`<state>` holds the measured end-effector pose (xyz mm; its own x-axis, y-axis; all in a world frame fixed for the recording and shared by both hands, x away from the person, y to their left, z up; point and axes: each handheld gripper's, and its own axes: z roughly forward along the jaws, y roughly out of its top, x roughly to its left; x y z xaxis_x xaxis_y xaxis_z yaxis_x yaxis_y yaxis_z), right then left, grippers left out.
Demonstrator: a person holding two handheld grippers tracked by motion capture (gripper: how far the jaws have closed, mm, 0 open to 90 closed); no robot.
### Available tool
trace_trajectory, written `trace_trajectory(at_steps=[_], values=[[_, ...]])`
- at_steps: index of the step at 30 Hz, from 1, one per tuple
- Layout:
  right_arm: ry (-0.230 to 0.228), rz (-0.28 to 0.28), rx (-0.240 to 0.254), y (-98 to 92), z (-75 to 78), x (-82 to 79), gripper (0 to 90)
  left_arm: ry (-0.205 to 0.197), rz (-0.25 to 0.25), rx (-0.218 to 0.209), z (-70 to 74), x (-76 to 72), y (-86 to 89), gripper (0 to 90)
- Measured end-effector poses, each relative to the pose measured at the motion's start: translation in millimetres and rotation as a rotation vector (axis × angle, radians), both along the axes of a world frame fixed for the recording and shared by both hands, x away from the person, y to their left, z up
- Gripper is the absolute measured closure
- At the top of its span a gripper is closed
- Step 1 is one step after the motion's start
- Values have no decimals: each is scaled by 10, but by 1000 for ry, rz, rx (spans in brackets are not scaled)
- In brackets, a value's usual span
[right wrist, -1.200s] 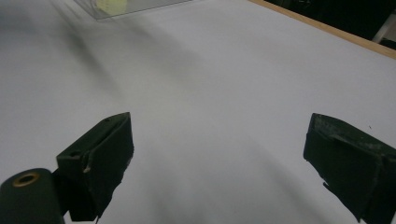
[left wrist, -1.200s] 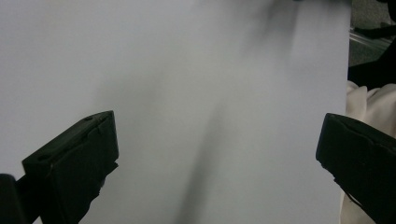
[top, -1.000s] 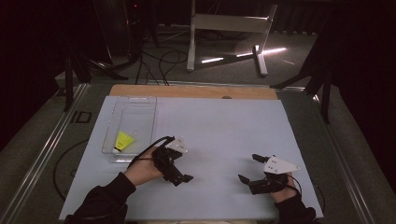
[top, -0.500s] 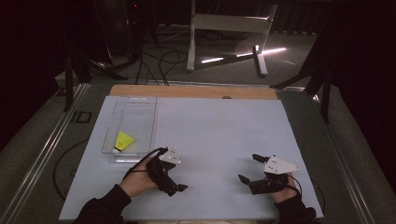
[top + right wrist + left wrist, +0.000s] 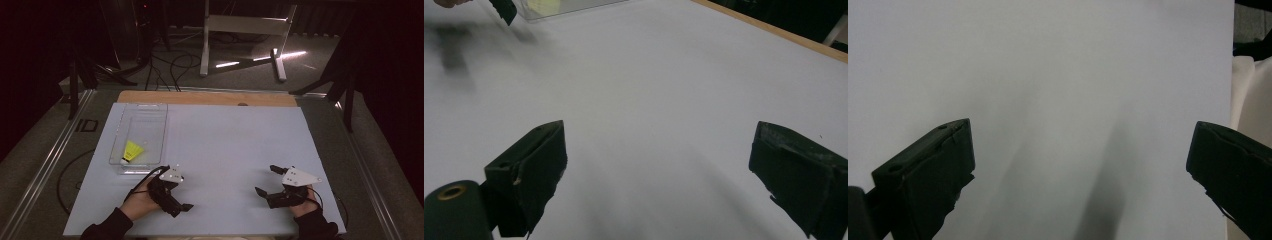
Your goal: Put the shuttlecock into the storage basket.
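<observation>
Nearest, the left claw [image 5: 176,204] is held just below the near end of the clear tray [image 5: 156,129], jaws spread wide over bare white sheet [image 5: 235,145]. Well to the right of the tray, the right claw [image 5: 266,181] is likewise seen with jaws apart and empty. Farther back, a yellow shuttlecock [image 5: 131,151] is found lying inside the tray, toward its near end, on the bench [image 5: 200,97].

Dim lab or recording studio: white-topped desk [image 5: 240,150] under spot lighting, loose cables [image 5: 170,62] on floor, metal stand base [image 5: 240,30] behind, dark surroundings.
</observation>
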<state>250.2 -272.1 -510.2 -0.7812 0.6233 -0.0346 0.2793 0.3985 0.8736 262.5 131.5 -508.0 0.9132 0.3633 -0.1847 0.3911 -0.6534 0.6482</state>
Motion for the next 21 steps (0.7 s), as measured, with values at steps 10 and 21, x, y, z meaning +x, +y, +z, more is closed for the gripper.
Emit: trace_trajectory(at_steps=[10,21], values=[[3,-1,0,0,0,-2,84,8,62,-33,-85,-73,227,3],[0,0,-2,-1,6,-5,84,10,140,-61,-134,-158,478,3]])
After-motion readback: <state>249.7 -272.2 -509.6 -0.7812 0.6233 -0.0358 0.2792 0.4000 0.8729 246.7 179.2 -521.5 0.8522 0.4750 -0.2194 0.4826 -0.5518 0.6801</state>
